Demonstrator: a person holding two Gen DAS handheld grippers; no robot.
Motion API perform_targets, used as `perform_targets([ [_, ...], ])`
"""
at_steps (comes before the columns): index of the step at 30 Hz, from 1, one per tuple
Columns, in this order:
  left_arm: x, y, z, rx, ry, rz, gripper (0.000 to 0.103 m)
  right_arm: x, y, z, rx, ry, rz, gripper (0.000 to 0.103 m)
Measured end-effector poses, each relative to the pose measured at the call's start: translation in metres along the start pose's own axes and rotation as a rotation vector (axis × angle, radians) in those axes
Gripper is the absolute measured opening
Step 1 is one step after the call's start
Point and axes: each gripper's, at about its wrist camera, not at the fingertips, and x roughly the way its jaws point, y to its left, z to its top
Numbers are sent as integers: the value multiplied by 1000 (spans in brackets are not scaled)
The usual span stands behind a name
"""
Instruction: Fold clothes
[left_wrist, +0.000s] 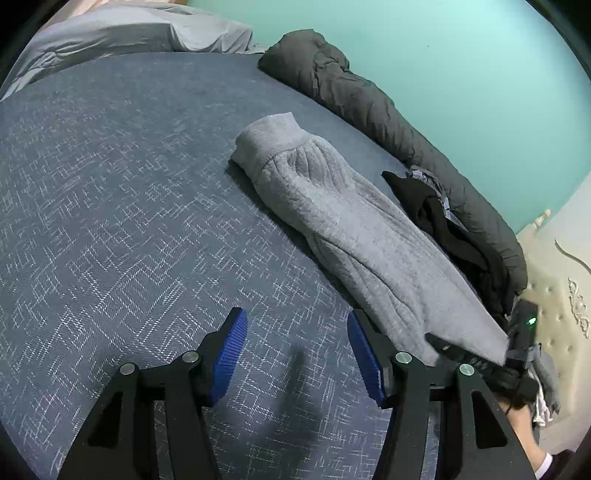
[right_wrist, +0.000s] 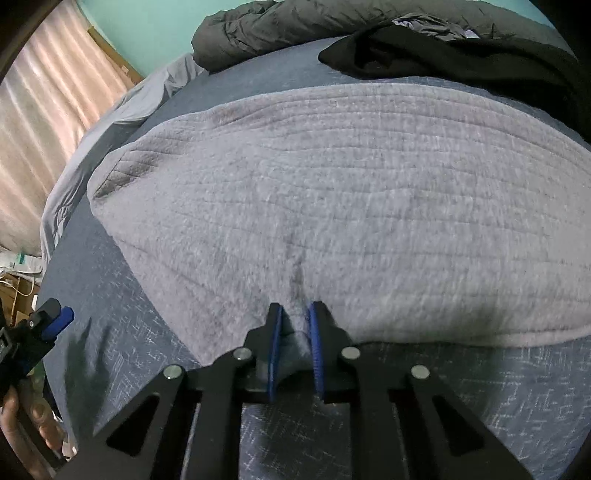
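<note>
A grey fleece garment (left_wrist: 343, 225) lies folded lengthwise on the blue patterned bed (left_wrist: 110, 206), its waistband end far from me. My left gripper (left_wrist: 297, 325) is open and empty, hovering over the bed just left of the garment's near end. My right gripper (right_wrist: 295, 314) is shut on the near edge of the grey garment (right_wrist: 351, 206), pinching a fold of it between the blue pads (right_wrist: 275, 332). The right gripper also shows in the left wrist view (left_wrist: 480, 363) at the garment's lower right end. The left gripper shows in the right wrist view (right_wrist: 55, 321) at the far left.
A black garment (left_wrist: 443, 221) and a rolled dark grey duvet (left_wrist: 388, 118) lie beyond the grey one along the teal wall. A light grey pillow (left_wrist: 129, 33) sits at the far end. A cream tufted headboard (left_wrist: 561, 295) is at right. Pink curtains (right_wrist: 48, 122) hang left.
</note>
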Motion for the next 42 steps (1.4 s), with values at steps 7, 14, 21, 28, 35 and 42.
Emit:
perform_targets([
  [7,0,0,1,-6,-1,-2,62,-16,1,8,-24,-49,-9,14],
  [14,2,9,14,-39,-20,-4,62,-4,-3,6,-17,-10,-2,14],
  [21,17,18,45,-85,-61,-21,62,-70,-13,-2,2,-160,93,14],
  [28,46,24,70,-160,-85,-39,62,-123,-68,-49,103,-187,118,14],
  [35,72,42,97,-237,-117,2,67,-145,-129,-101,210,-159,97,17],
  [42,99,41,110,-246,-129,9,58,-140,-142,-113,229,-129,89,18],
])
